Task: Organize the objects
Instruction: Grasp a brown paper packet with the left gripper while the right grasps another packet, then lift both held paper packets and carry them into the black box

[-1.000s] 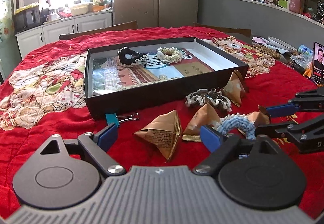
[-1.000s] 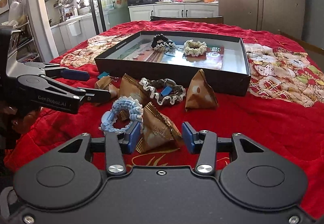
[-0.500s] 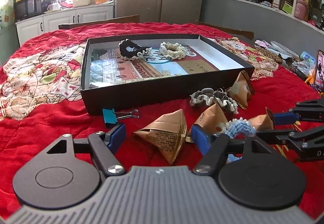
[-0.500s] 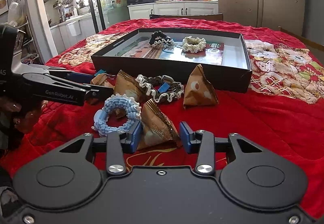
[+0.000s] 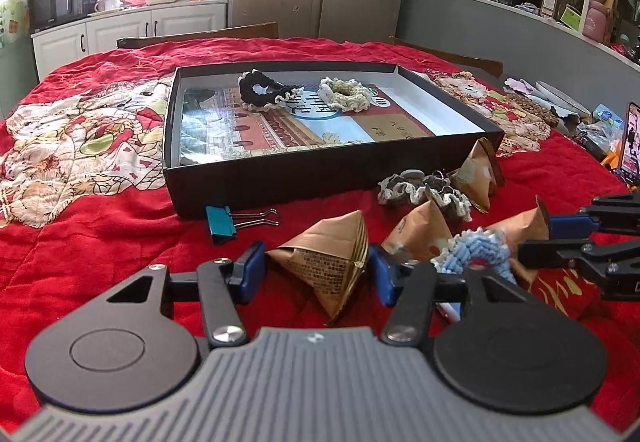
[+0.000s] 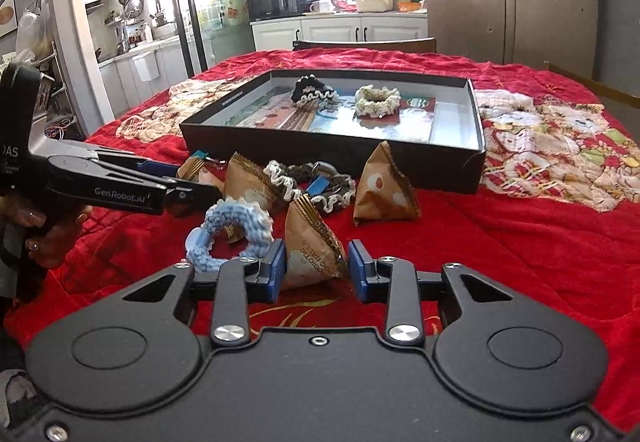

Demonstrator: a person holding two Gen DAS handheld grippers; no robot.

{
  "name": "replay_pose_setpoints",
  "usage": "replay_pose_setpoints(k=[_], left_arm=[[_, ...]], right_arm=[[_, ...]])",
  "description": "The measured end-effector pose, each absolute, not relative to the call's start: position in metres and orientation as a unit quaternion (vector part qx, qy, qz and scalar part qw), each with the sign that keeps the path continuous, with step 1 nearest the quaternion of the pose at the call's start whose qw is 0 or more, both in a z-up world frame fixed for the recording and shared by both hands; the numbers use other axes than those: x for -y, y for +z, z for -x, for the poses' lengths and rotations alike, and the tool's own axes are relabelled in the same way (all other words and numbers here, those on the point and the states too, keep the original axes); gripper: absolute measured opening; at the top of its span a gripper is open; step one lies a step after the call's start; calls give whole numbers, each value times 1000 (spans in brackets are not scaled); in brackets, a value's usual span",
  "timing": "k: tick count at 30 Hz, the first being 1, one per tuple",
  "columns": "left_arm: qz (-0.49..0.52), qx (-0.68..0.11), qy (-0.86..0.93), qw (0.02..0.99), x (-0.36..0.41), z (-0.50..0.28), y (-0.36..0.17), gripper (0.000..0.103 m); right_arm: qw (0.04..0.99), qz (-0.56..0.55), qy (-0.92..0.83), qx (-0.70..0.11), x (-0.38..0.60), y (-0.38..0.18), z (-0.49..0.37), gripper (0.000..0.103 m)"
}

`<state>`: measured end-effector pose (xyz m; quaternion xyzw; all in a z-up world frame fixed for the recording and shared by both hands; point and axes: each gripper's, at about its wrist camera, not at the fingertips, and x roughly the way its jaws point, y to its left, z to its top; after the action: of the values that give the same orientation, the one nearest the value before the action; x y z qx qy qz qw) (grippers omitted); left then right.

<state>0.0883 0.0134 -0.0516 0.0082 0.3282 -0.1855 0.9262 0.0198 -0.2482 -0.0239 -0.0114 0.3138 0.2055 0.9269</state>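
A brown pyramid packet [image 5: 332, 262] lies on the red cloth between the pads of my left gripper [image 5: 316, 274]. Its jaws are closing and the pads stand just at the packet's sides. My right gripper [image 6: 316, 270] is also closing, and its pads press on a second brown packet [image 6: 312, 246]. A blue crocheted scrunchie [image 6: 232, 222] lies just left of it. In the right wrist view the left gripper [image 6: 188, 182] reaches in from the left. The black box [image 5: 280, 178] behind holds a black scrunchie [image 5: 260, 90] and a cream scrunchie [image 5: 346, 94].
More brown packets [image 5: 424, 230] [image 6: 380, 186] and a grey frilled scrunchie [image 5: 420, 190] lie in front of the box. A teal binder clip [image 5: 220, 220] sits by the box's near left corner. A phone [image 5: 630, 146] stands at the far right. A hand [image 6: 44, 238] grips the left tool.
Both pairs of jaws have narrowed around their packets, the left one by far more. The left gripper has also rolled slightly. The packets and the scrunchie lie where they were.
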Motion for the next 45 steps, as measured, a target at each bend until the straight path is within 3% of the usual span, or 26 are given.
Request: replay_pose_setpoints(k=[45], left_arm=[[-14,-277,-198,940,-8,-97,-2,57]], right_arm=[[948,29,187,-257,252,26,-48,32]])
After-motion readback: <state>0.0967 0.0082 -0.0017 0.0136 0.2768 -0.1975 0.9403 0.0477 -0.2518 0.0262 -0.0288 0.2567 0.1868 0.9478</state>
